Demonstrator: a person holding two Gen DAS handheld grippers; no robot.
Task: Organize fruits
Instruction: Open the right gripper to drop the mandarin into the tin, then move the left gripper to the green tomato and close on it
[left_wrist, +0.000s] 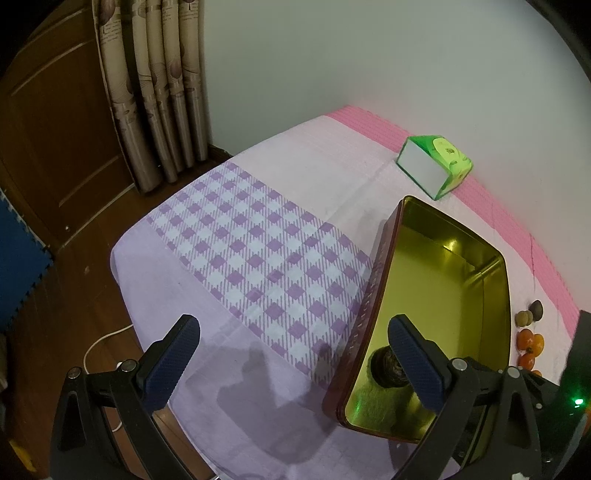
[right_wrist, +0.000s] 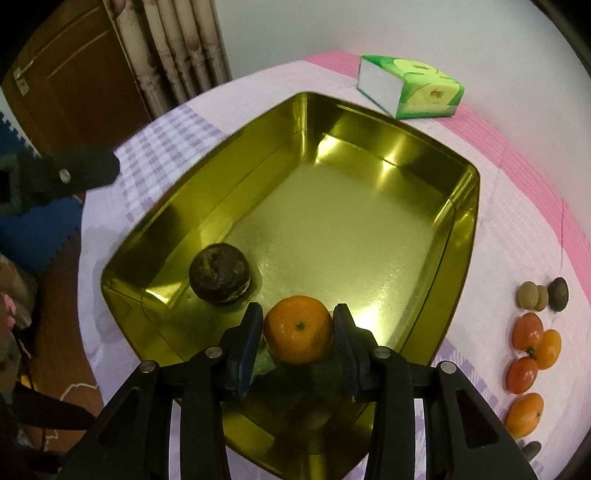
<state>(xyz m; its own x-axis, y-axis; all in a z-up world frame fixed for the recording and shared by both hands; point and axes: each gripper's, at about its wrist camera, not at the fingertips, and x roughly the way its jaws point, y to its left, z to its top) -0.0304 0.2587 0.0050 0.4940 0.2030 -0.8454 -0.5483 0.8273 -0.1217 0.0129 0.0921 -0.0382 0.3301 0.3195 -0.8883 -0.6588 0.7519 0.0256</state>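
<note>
A gold tin (right_wrist: 332, 221) lies open on the purple checked tablecloth (left_wrist: 258, 251). Inside it, near the front, sit a dark wrinkled fruit (right_wrist: 219, 275) and an orange mandarin (right_wrist: 298, 330). My right gripper (right_wrist: 298, 310) reaches down into the tin with the mandarin between its fingers; the pads stand just off its sides and the fruit rests on the tin floor. My left gripper (left_wrist: 293, 325) hangs open and empty over the cloth to the left of the tin (left_wrist: 364, 314), its right finger in front of the dark fruit (left_wrist: 384, 365).
To the right of the tin, several mandarins (right_wrist: 528, 330) and small brown and dark fruits (right_wrist: 528, 295) lie in a row on the cloth. A green tissue box (right_wrist: 410, 86) stands at the back near the wall. The table's left edge drops to a wooden floor.
</note>
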